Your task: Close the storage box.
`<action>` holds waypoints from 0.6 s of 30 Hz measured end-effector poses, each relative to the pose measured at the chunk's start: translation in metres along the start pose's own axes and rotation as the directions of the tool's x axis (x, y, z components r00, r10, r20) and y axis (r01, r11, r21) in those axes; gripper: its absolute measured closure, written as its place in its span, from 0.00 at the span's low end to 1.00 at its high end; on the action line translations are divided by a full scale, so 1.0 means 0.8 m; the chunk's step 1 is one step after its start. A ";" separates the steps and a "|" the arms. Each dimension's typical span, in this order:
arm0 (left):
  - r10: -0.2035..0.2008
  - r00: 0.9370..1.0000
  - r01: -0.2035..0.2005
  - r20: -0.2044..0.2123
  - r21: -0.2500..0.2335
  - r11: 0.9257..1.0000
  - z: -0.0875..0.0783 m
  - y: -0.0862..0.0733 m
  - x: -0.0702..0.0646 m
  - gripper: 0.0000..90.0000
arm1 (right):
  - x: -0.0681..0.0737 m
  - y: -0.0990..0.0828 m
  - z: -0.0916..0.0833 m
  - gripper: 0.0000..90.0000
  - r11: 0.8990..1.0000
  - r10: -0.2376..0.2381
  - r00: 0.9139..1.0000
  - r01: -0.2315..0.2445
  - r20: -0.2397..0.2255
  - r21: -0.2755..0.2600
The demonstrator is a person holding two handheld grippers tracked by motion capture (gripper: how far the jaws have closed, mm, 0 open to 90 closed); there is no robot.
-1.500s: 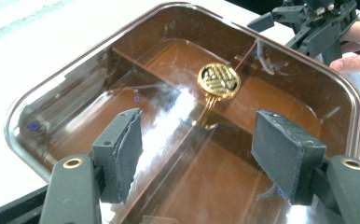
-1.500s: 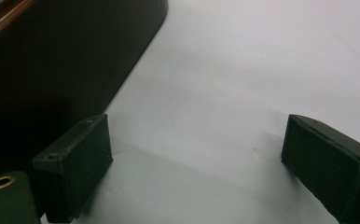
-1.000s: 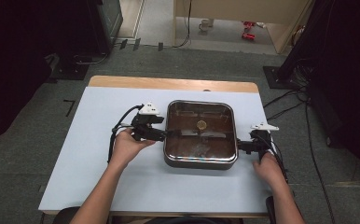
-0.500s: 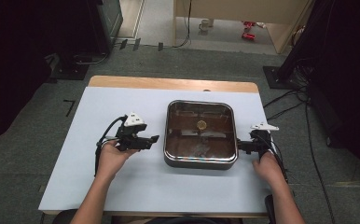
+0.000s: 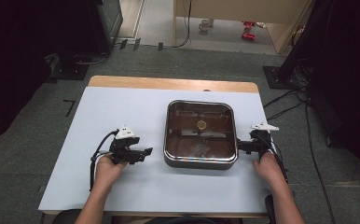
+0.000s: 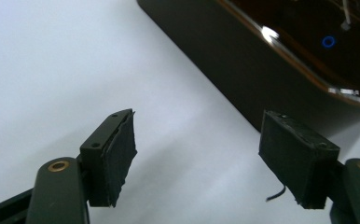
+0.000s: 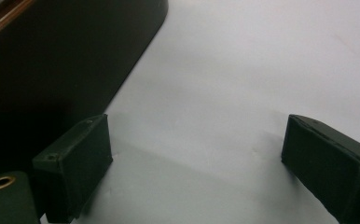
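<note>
Left claw [image 5: 145, 152] beside pan [image 5: 200, 161], apart.

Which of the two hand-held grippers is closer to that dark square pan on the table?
The right gripper. It sits right beside the square pan, at its right edge, jaws open and empty. The left gripper lies off the pan's left side with bare table between them, jaws open, having just widened.

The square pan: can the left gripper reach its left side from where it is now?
Probably yes. The left gripper is open with nothing between its jaws, which have just been opening, and it points at the square pan. Bare white table lies between them.
</note>
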State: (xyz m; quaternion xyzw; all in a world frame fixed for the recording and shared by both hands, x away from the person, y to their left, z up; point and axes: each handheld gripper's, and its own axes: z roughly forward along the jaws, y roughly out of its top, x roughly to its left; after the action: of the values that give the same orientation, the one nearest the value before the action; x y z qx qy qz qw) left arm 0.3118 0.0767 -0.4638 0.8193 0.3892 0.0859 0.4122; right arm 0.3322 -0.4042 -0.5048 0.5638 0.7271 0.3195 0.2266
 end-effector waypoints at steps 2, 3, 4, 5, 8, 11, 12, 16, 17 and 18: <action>0.003 1.000 -0.003 -0.025 0.002 1.000 0.002 -0.009 -0.003 0.27 | 0.000 0.000 0.000 0.09 1.000 0.001 1.000 -0.001 0.000 0.000; 0.010 0.999 -0.010 -0.044 0.000 1.000 0.003 -0.012 -0.005 0.26 | 0.000 0.000 0.000 0.09 1.000 0.000 1.000 0.000 0.000 0.000; 0.010 0.998 -0.010 -0.060 -0.003 1.000 0.004 -0.014 -0.006 0.26 | 0.000 0.000 0.000 0.09 1.000 0.001 1.000 -0.001 0.000 0.000; 0.010 0.998 -0.010 -0.060 -0.003 1.000 0.004 -0.014 -0.006 0.25 | 0.000 0.000 0.000 0.09 1.000 0.001 1.000 -0.001 0.000 0.000; -0.004 0.995 0.002 -0.096 -0.021 1.000 0.007 -0.020 -0.008 0.25 | 0.000 0.000 0.000 0.09 1.000 0.001 1.000 -0.001 0.000 0.000; -0.002 0.993 -0.001 -0.118 -0.024 1.000 0.012 -0.025 -0.010 0.25 | 0.000 0.000 0.000 0.09 1.000 0.001 1.000 -0.001 0.000 0.000; -0.005 0.993 0.003 -0.121 -0.017 1.000 0.014 -0.026 -0.011 0.25 | 0.000 0.000 0.000 0.09 1.000 0.000 1.000 0.000 0.000 0.001; -0.029 0.993 0.030 -0.115 0.013 0.999 0.026 -0.030 -0.014 0.25 | 0.000 0.000 0.000 0.09 1.000 0.000 1.000 0.000 0.000 0.000; -0.029 0.993 0.030 -0.115 0.013 0.999 0.026 -0.030 -0.014 0.25 | 0.000 0.000 0.000 0.09 1.000 0.000 1.000 0.000 0.000 0.000; -0.015 0.993 0.018 -0.119 0.018 1.000 0.028 -0.031 -0.015 0.25 | 0.000 0.000 0.000 0.09 1.000 0.000 1.000 0.000 0.000 0.000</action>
State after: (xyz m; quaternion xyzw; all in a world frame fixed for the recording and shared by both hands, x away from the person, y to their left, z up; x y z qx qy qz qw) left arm 0.2996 0.0636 -0.4943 0.8132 0.4206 0.1275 0.3814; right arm 0.3321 -0.4042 -0.5048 0.5640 0.7271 0.3194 0.2264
